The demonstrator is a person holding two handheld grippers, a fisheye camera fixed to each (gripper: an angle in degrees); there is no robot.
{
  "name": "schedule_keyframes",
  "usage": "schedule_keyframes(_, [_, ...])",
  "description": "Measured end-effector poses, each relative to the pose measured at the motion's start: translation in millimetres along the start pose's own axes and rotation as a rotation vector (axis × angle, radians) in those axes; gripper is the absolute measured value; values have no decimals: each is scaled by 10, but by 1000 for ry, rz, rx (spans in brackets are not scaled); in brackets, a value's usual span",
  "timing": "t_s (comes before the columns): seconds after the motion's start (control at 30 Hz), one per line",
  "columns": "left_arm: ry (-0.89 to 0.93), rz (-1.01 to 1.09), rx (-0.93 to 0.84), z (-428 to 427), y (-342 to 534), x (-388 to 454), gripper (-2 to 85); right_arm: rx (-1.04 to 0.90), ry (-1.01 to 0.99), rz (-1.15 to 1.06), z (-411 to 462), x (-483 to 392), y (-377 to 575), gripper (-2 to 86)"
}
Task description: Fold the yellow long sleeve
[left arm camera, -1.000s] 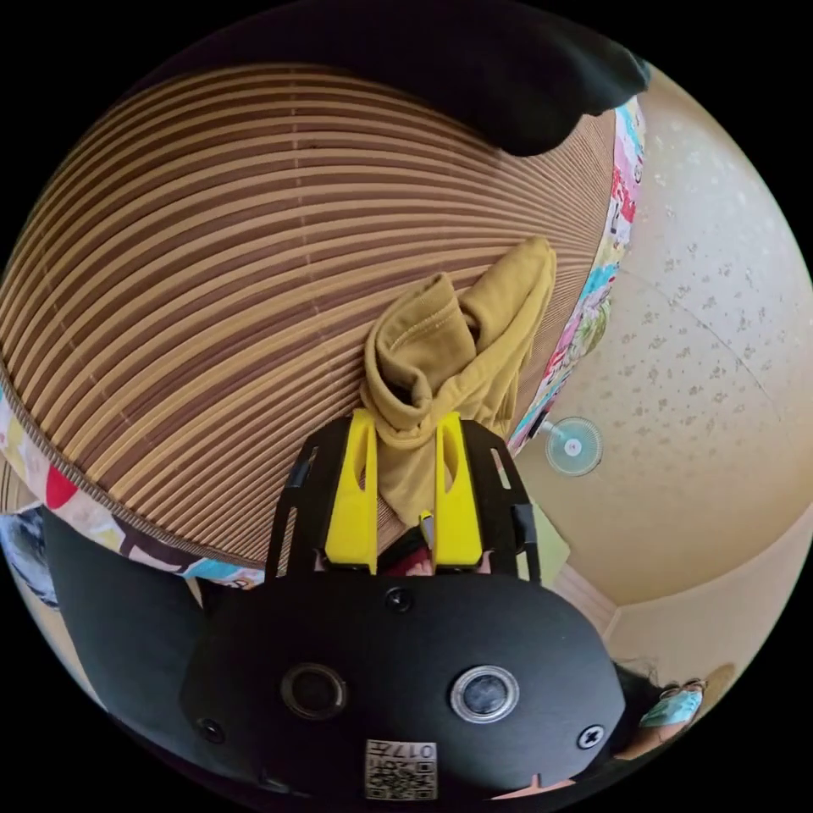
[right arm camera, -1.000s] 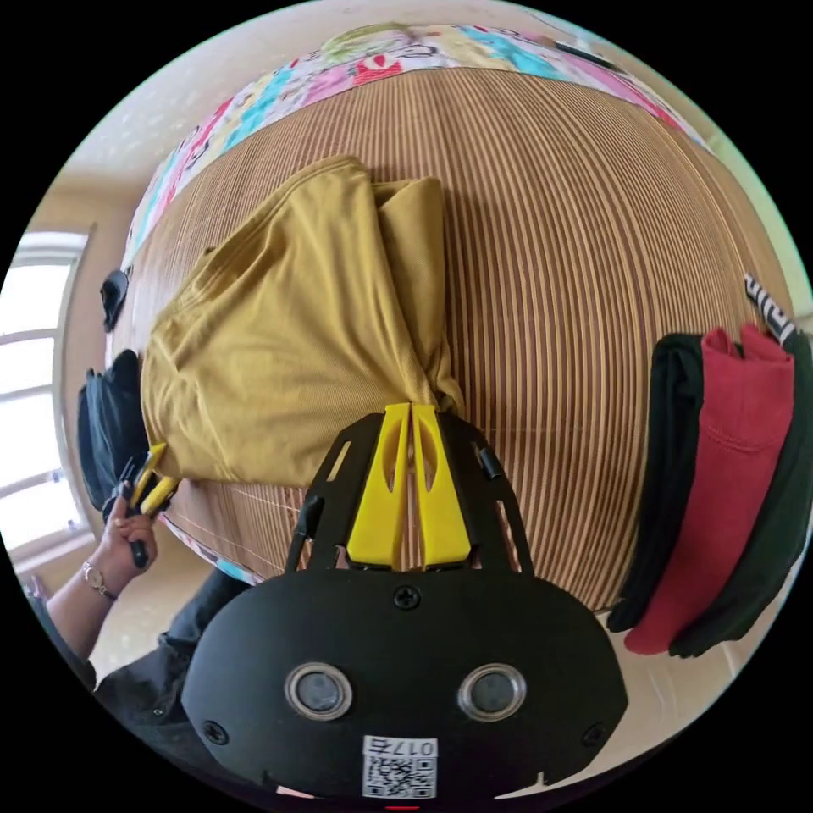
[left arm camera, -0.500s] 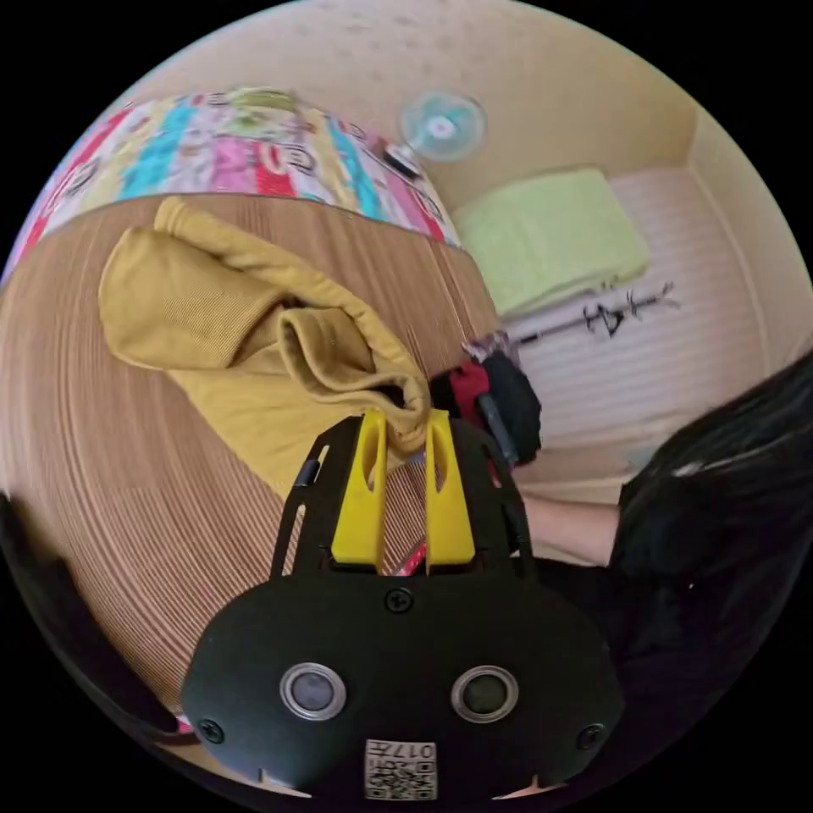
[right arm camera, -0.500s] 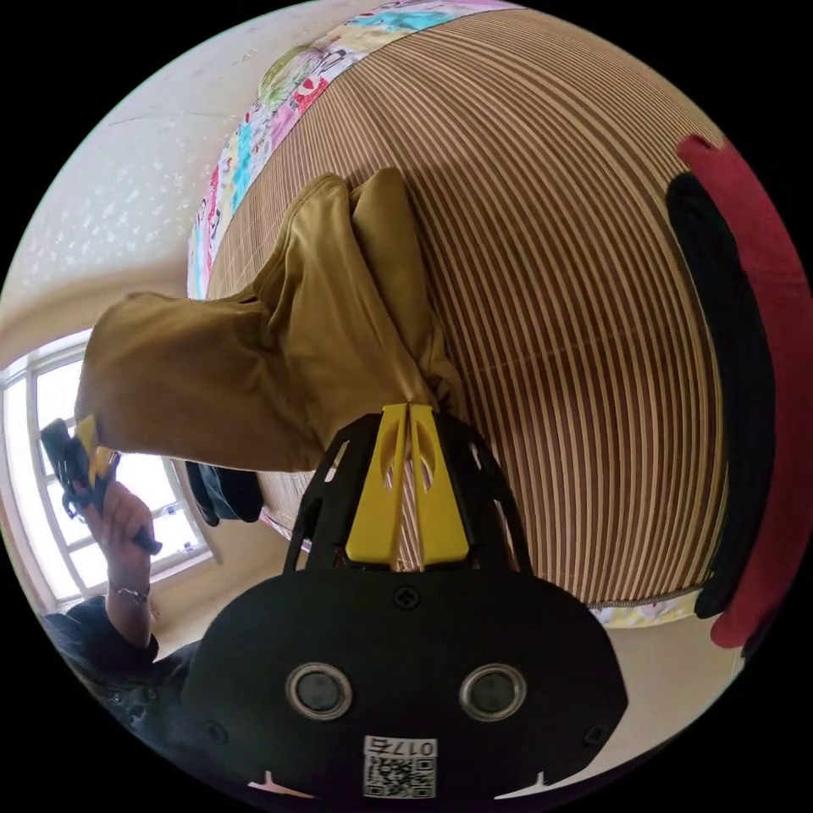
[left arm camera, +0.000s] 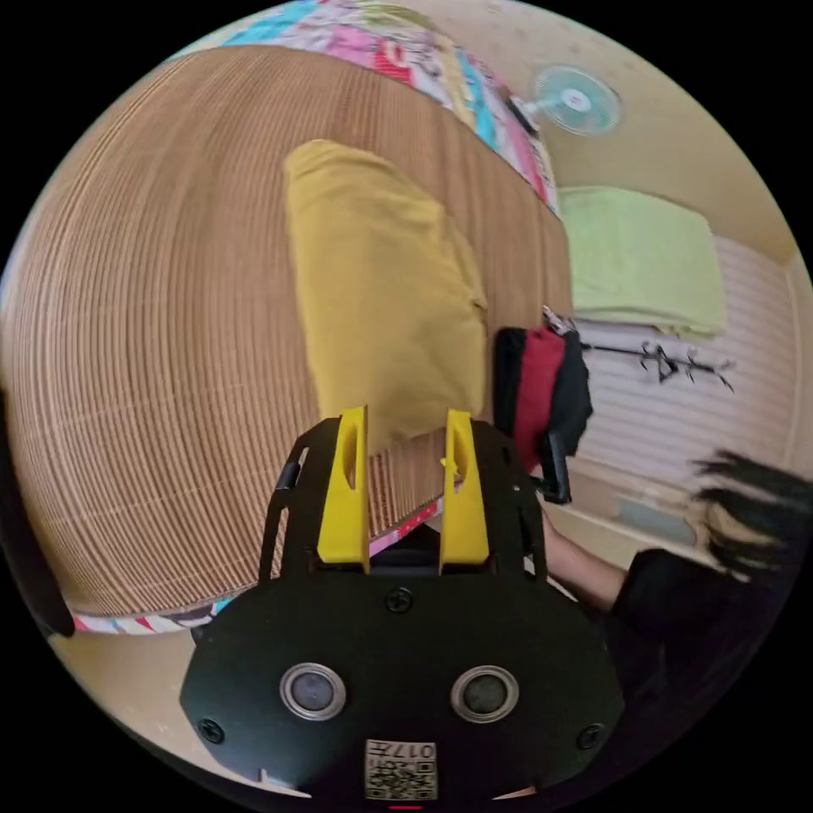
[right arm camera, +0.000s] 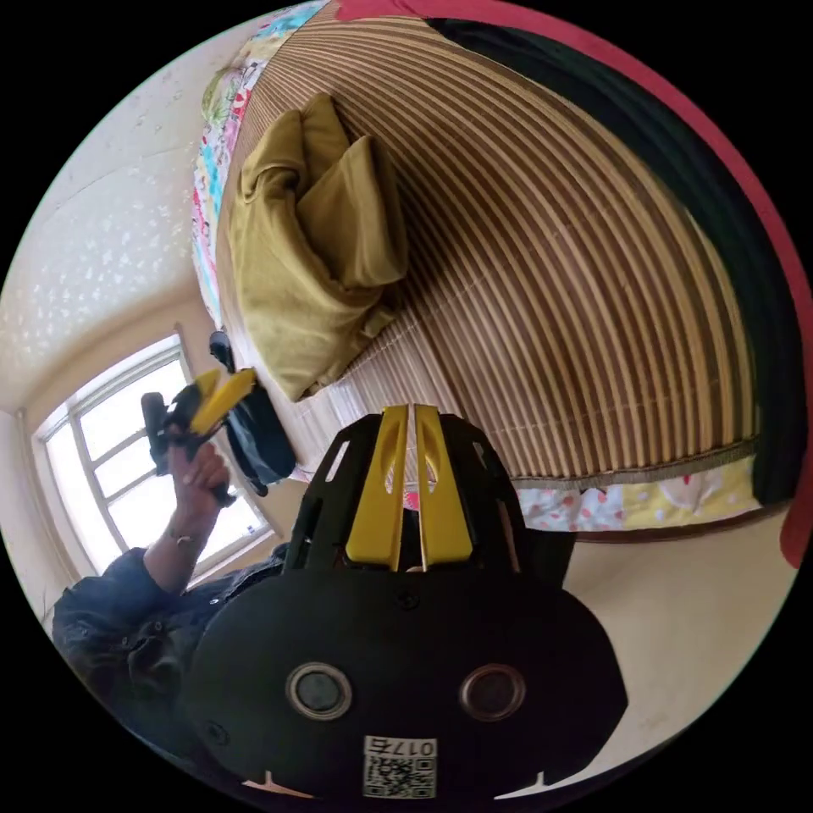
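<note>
The yellow long sleeve (left arm camera: 381, 288) lies as a folded bundle on the striped bamboo mat (left arm camera: 169, 339). My left gripper (left arm camera: 405, 417) hovers just short of its near edge, open, with nothing between its jaws. In the right gripper view the same shirt (right arm camera: 305, 262) sits further off on the mat (right arm camera: 550, 296), one flap doubled over the top. My right gripper (right arm camera: 407, 411) is shut on nothing, pulled back past the mat's border. The left gripper (right arm camera: 213, 396) also appears there, held up in a person's hand beside the shirt.
A folded stack of red and black clothes (left arm camera: 542, 389) rests at the mat's edge and runs along the top right as red and black clothes (right arm camera: 677, 110). A patterned quilt (right arm camera: 644, 500) lies under the mat. A green cloth (left arm camera: 644, 254), fan (left arm camera: 576, 100) and window (right arm camera: 110, 474) surround it.
Both grippers have let go of the yellow shirt, which now lies folded on the mat. The left jaws have opened, and both hands have drawn back from the shirt.
</note>
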State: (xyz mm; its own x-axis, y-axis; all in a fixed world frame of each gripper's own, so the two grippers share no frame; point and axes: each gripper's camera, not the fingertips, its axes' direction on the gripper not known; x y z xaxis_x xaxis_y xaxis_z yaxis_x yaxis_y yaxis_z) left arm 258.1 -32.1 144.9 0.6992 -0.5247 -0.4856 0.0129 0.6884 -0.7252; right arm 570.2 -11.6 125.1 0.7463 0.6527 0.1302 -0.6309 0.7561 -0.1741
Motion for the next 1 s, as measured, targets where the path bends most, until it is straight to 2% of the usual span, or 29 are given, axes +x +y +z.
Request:
schedule_keyframes(0.07, [57,-83,-41,139,-65,-208,158,17,-180,45,59,212,29,67])
schedule_keyframes(0.2, [112,-119,-150,453,-162,-254,159,73,-532,190,236,616,47,133])
schedule_keyframes(0.27, [189,-160,-215,648,-168,-202,127,126,-742,296,407,867,88,169])
schedule_keyframes(0.33, [221,-164,-234,694,-143,-108,100,162,-831,351,526,997,121,185])
schedule_keyframes(0.47, [392,-79,-259,650,45,291,64,154,-861,344,725,1065,27,221])
schedule_keyframes(0.63, [410,56,-320,459,393,886,58,192,-1059,196,856,961,-402,222])
schedule_keyframes(0.73, [388,107,-261,197,562,1118,57,96,-964,75,886,730,-699,205])
schedule_keyframes(0.83, [488,215,-241,-79,652,1302,25,127,-957,-54,737,431,-954,193])
schedule_keyframes(0.9, [412,250,-230,-245,729,1398,2,153,-957,-146,545,199,-1139,186])
schedule_keyframes(0.97, [209,242,-235,-370,806,1396,-7,173,-940,-302,141,-157,-1366,178])
schedule_keyframes(1.0, [177,222,-243,-382,813,1357,-8,178,-936,-346,18,-241,-1404,175])
